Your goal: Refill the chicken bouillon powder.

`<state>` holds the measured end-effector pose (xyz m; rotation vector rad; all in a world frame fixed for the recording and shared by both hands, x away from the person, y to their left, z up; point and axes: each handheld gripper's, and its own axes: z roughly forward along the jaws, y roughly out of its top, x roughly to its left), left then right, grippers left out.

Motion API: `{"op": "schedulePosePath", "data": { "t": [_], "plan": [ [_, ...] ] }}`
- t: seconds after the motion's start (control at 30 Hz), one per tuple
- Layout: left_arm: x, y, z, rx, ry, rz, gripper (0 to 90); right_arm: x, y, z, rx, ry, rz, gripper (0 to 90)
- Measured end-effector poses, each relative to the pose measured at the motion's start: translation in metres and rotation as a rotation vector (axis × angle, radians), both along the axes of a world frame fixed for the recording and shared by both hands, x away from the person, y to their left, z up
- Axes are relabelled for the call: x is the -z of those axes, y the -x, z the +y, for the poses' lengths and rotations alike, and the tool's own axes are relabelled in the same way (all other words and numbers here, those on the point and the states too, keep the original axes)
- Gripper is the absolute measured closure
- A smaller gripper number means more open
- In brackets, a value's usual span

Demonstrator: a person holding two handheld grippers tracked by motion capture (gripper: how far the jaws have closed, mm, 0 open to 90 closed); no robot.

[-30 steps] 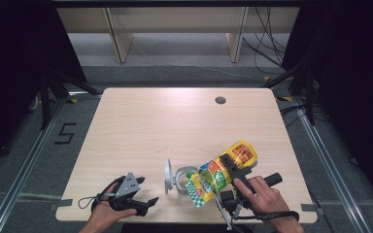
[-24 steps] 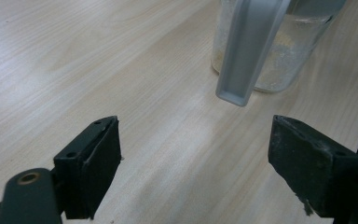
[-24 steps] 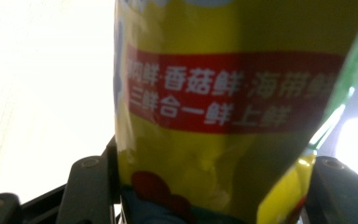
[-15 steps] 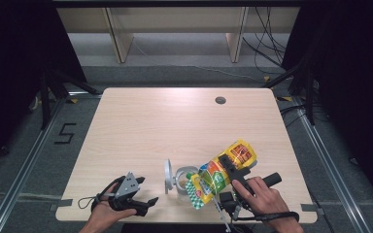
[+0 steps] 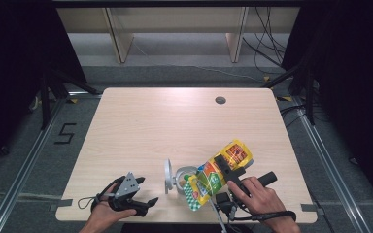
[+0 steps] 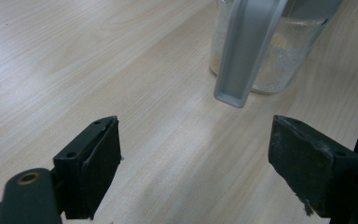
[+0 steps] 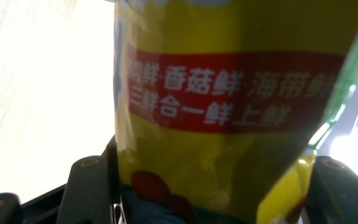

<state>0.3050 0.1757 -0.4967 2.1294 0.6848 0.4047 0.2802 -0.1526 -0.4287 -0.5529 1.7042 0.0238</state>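
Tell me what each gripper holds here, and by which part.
The right gripper clamps the yellow printed plastic pouch across its middle, sides between the jaws. The left gripper holds nothing.

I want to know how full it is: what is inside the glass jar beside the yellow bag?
The glass jar holds pale, grainy powder low against its wall. Its open metal lid covers part of it; how high the powder reaches cannot be seen.

High view overhead, facing table (image 5: pixel 141 126); both tool views close, sharing jar (image 6: pixel 265 60).
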Motion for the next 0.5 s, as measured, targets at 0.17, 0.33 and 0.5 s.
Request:
{"op": "schedulePosePath", "data": {
  "t": [0.17,0.33,0.5],
  "plan": [
    [0.0007,0.0010,-0.0006,-0.016,0.011,0.013,16.6,0.0034,0.0000,0.0020,0.024,-0.013,0.013,41.9],
    [0.0000,-0.0002,0.0002,0.000,-0.002,-0.003,16.6,0.0023,-0.0023,0.0042,0.008,0.006,0.003,41.9],
    [0.0001,0.0000,0.0002,0.008,0.001,0.005,16.6,0.0012,-0.0034,0.0079,-0.005,0.037,-0.003,42.0]
  ]
}}
